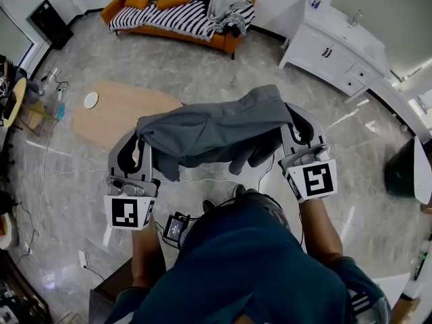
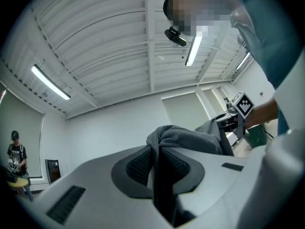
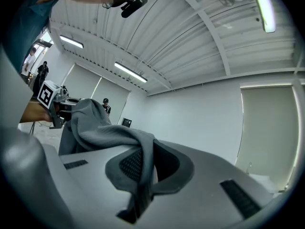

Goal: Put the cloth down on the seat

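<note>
Our two sets of jaws are each closed on an end of the one grey cloth: left gripper on its left end, right gripper on its right. The cloth hangs crosswise between them. The one sofa, likely the seat, lies well ahead, toward our left.

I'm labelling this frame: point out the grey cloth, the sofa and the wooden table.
grey cloth (image 1: 216, 130), head view, middle of the fabric span.
sofa (image 1: 229, 42), head view, orange front corner.
wooden table (image 1: 128, 110), head view, bare top.
</note>
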Tool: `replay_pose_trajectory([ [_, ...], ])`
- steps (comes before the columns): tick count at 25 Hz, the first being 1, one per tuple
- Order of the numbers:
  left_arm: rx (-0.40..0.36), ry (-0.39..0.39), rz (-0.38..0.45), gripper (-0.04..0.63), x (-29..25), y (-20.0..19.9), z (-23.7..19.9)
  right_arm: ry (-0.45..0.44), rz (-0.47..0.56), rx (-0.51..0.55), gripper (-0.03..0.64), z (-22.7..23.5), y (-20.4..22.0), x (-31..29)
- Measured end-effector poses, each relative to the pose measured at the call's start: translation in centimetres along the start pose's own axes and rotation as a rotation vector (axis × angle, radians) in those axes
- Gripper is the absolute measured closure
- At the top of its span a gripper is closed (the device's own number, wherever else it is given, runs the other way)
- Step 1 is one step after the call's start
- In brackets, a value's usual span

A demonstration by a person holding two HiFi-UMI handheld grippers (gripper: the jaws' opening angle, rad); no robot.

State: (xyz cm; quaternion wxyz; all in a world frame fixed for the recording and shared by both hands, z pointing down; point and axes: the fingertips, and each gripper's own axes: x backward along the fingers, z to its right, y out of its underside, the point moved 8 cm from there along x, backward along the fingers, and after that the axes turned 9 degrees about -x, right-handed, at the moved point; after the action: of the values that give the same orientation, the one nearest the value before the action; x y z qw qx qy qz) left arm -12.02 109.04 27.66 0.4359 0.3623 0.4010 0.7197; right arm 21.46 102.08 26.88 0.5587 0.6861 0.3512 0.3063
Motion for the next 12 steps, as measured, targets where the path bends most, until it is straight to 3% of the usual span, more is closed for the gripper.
replay_pose_trajectory([
  [7, -0.007, 0.026, 0.003, 0.551, -4.2, 0.2, 1.1, 0.0, -0.018, 0.031, 0.597, 2.4, 0.4, -1.3],
  [12, 0.002, 0.034, -0.02, 0.551, -8.4, 0.5, 2.4, -0.018, -0.004, -0.016, 0.597, 6.0, 1.1, -3.1],
])
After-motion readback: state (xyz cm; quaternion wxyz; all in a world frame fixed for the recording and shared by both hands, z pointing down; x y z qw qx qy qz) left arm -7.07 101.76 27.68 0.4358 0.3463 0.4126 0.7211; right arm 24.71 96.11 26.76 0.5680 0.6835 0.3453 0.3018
